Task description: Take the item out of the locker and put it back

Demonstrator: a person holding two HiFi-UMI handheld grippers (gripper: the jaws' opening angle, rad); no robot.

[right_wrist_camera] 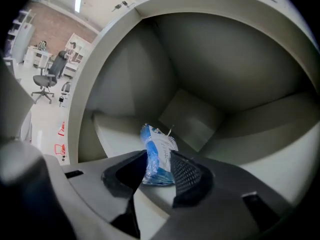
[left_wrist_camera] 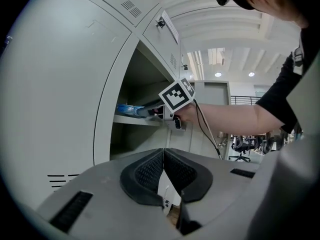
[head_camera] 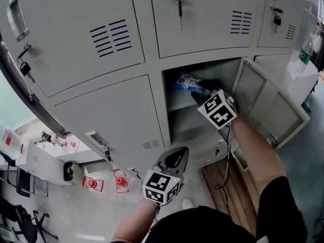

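Observation:
The locker's lower middle compartment stands with its door swung out to the right. A blue-and-white plastic packet lies on the inner shelf. My right gripper reaches into the compartment and is shut on the packet, whose end sits pinched between the two pads, low over the shelf. From the left gripper view the packet shows at the tip of the right gripper. My left gripper hangs shut and empty in front of the closed lower-left door, outside the locker.
Closed locker doors with hanging keys surround the compartment. Below it a wooden board lies on the floor. Two red-and-white objects and white equipment sit at the lower left. A green-labelled bottle stands at the far right.

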